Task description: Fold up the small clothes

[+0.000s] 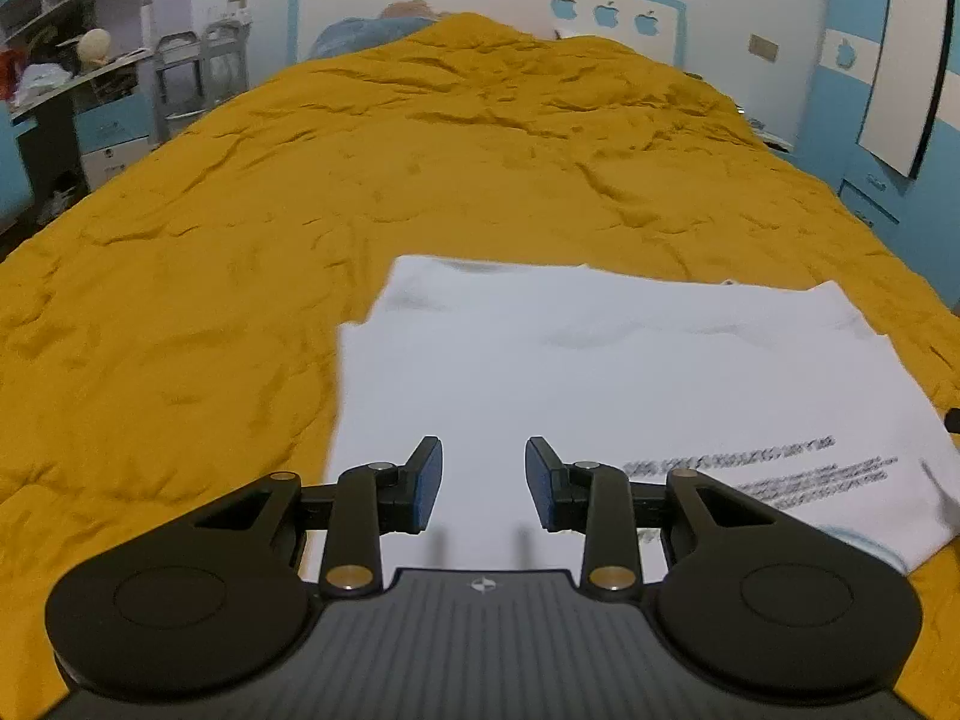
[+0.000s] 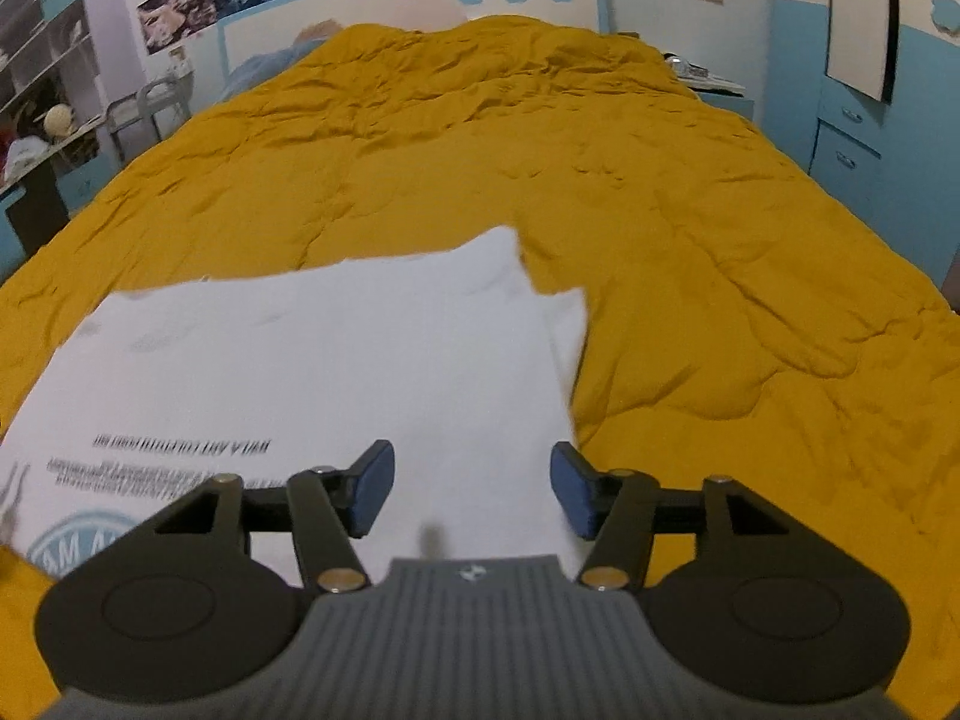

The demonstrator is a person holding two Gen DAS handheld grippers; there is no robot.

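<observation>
Your white shirt (image 1: 600, 372) lies flat on the yellow bedspread (image 1: 360, 180) at the near end, its sides already turned in to a rectangle. Your left gripper (image 1: 483, 483) and right gripper (image 2: 472, 489) hover over its near edge, jaws spread, pinching nothing. The crosswise folds look still to do.

a bed (image 1: 420, 168) is carrying everything, and a rumpled mustard-yellow quilt (image 2: 690, 252) is covering it from the near edge to the headboard end. a white t-shirt (image 1: 600, 372) is lying flat on the quilt near the near edge, sleeves folded in, with dark lines of print and part of a pale blue round emblem (image 2: 72, 540) showing at its near end.
</observation>
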